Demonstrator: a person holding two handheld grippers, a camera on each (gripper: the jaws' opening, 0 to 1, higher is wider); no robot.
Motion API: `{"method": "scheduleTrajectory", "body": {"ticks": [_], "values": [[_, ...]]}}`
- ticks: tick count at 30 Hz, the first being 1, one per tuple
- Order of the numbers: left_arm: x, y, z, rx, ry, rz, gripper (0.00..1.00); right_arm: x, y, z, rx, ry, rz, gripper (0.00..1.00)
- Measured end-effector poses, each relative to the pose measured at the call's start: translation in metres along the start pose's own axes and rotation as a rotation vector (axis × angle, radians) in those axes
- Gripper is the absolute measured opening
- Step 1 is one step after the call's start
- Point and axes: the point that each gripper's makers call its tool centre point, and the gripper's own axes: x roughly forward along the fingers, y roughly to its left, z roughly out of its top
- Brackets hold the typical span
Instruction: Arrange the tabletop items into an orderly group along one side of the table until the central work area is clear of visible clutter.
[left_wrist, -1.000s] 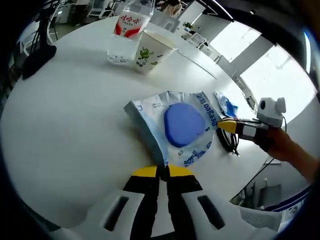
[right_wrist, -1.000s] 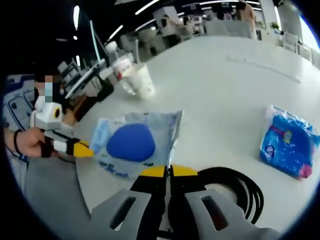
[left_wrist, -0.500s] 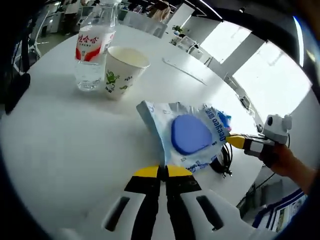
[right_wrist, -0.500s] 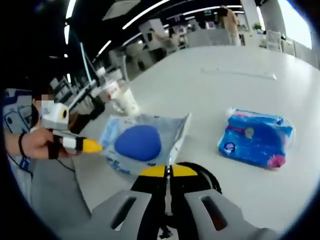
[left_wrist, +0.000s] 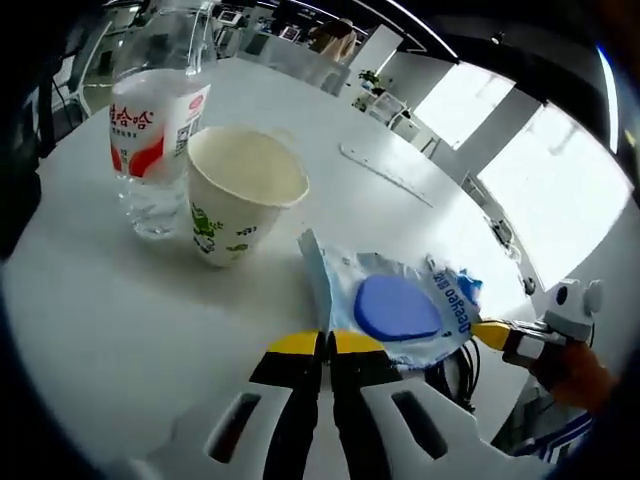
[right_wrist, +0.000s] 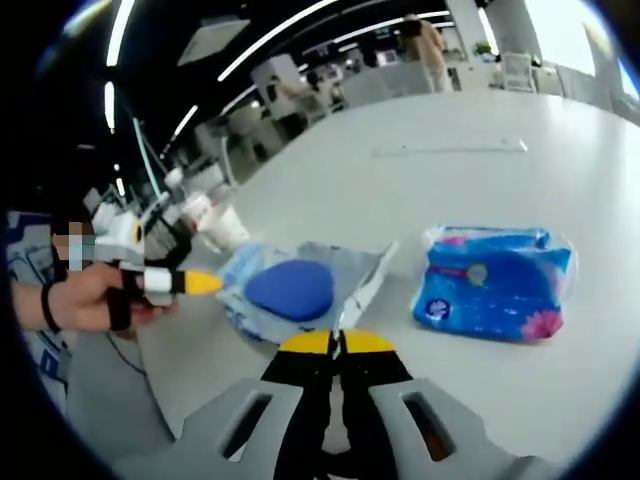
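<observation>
Landmark: the white table (left_wrist: 100, 300), a round top; every place below is given from it or from the paper cup (left_wrist: 243, 205) standing on it.
Left gripper (left_wrist: 325, 343): your jaws are pressed together on one edge of the clear pouch (left_wrist: 400, 310), just above the table's near edge, on the near side of the paper cup.
Right gripper (right_wrist: 338, 342): your jaws are likewise closed on the opposite edge of the same pouch (right_wrist: 300, 290); in the left gripper view its yellow tip (left_wrist: 492, 334) meets the pouch from the right.
Clear pouch: it hangs stretched between your two grippers, crumpled, printed in blue, with a blue rounded pad (left_wrist: 396, 308) inside. Whether its underside touches the table, I cannot tell.
Paper cup: upright, open top, green print on its side, near the pouch's corner but apart from it.
Water bottle (left_wrist: 150, 130): upright, red and white label, just beside the cup on its far-left side in the left gripper view; touching or not, I cannot tell.
Blue tissue pack (right_wrist: 495, 282): it lies flat on the table, beside the pouch on the right in the right gripper view, apart from it.
Black cable (left_wrist: 450, 375): a coil shows under the pouch's right end, at the table's edge.
Your hand (right_wrist: 85, 300): it grips the left gripper's handle, seen at the left of the right gripper view.
</observation>
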Motion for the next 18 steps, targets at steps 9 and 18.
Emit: {"method": "scheduleTrajectory", "body": {"ticks": [9,18], "values": [[0.009,0.01,0.01,-0.035,-0.019,0.047,0.0,0.022,-0.007,0.002,0.034,0.029,-0.008,0.0],[0.017,0.013,0.016,-0.038,-0.02,0.065,0.0,0.034,-0.016,0.003,0.049,0.05,-0.029,0.0]]}}
